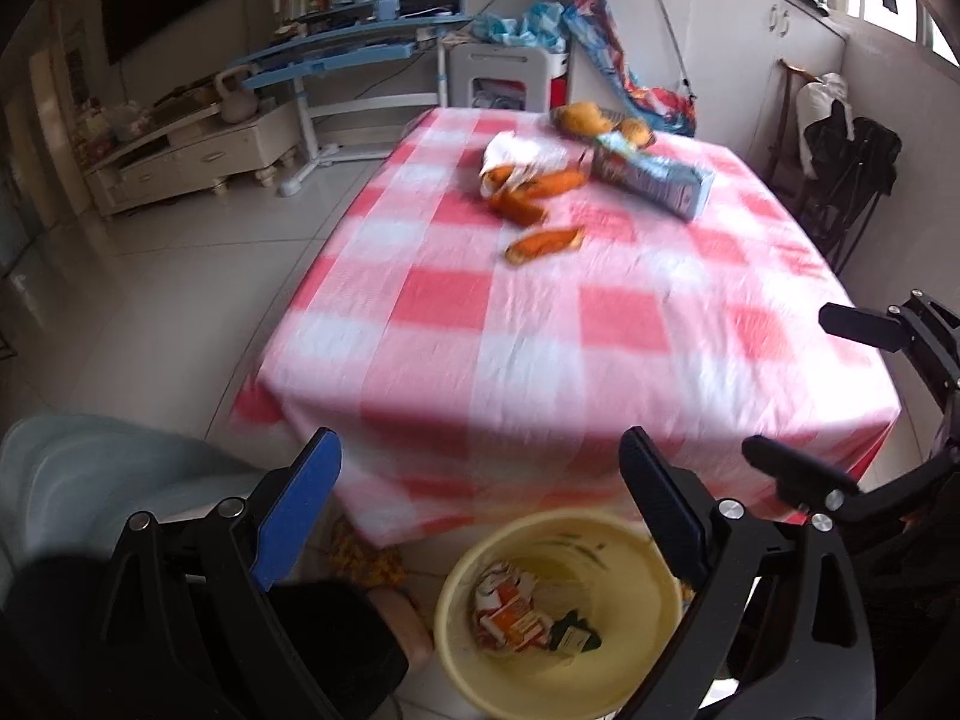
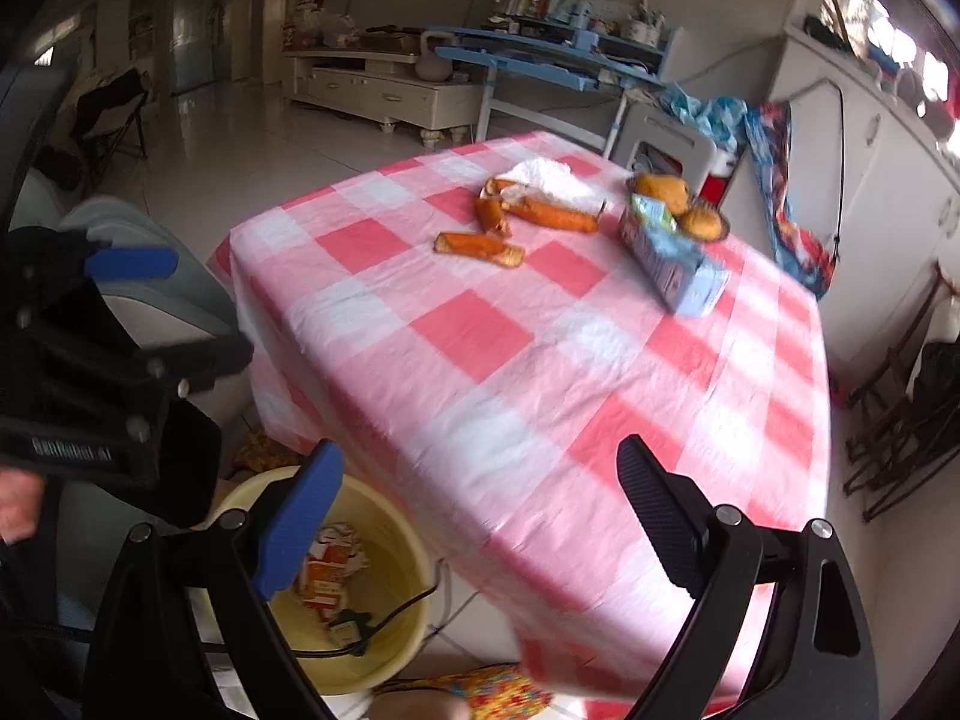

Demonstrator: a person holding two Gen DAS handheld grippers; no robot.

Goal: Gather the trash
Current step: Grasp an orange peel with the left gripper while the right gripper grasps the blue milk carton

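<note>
A yellow bin (image 1: 558,618) (image 2: 384,576) stands on the floor by the near edge of the checked table (image 1: 540,336) (image 2: 510,372); crumpled orange-white wrappers (image 1: 510,612) (image 2: 324,576) lie in it. On the table lie orange peels (image 1: 543,243) (image 2: 480,249), a white tissue (image 1: 510,150) (image 2: 546,177) and a blue carton (image 1: 654,177) (image 2: 672,264). My left gripper (image 1: 480,516) is open and empty above the bin. My right gripper (image 2: 480,516) is open and empty over the table's near edge; it also shows in the left wrist view (image 1: 804,396).
A plate with oranges (image 1: 600,120) (image 2: 684,204) sits at the table's far side. A grey chair (image 1: 90,480) (image 2: 150,288) stands left of the table. A dark folding chair (image 1: 840,180) is at the right. A blue desk (image 1: 348,48) and white cabinet (image 1: 192,150) stand behind.
</note>
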